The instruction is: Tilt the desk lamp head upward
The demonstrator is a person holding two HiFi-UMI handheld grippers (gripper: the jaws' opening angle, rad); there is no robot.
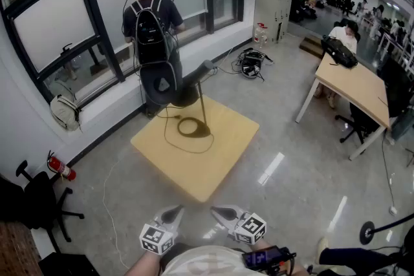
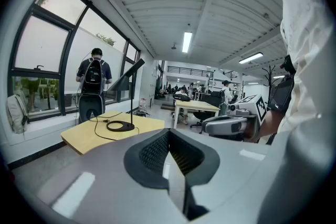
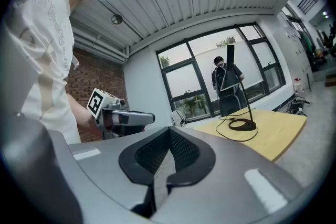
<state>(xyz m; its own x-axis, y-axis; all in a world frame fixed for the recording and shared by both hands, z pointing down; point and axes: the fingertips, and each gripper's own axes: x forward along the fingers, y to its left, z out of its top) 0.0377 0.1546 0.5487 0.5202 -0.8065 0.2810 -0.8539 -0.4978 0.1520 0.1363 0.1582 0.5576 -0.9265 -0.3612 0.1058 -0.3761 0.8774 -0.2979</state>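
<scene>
L claw [image 1: 175,211] closed, empty | R claw [image 1: 218,211] closed, empty | lamp [image 1: 195,78] on table [image 1: 223,152]

Person [image 1: 153,13] at the far window [image 1: 52,29]
Wears a backpack [image 1: 151,35]; bag [image 1: 65,112] on the sill [image 1: 107,99] left, extinguisher [image 1: 59,167] on the floor [image 1: 291,191] nearer.

Left gripper [image 1: 174,211] and right gripper [image 1: 218,211] side by side, jaws together, empty

Head view steeply down from afar, gripper views low, near level, all sharing the desk lamp [image 1: 196,77]
</scene>
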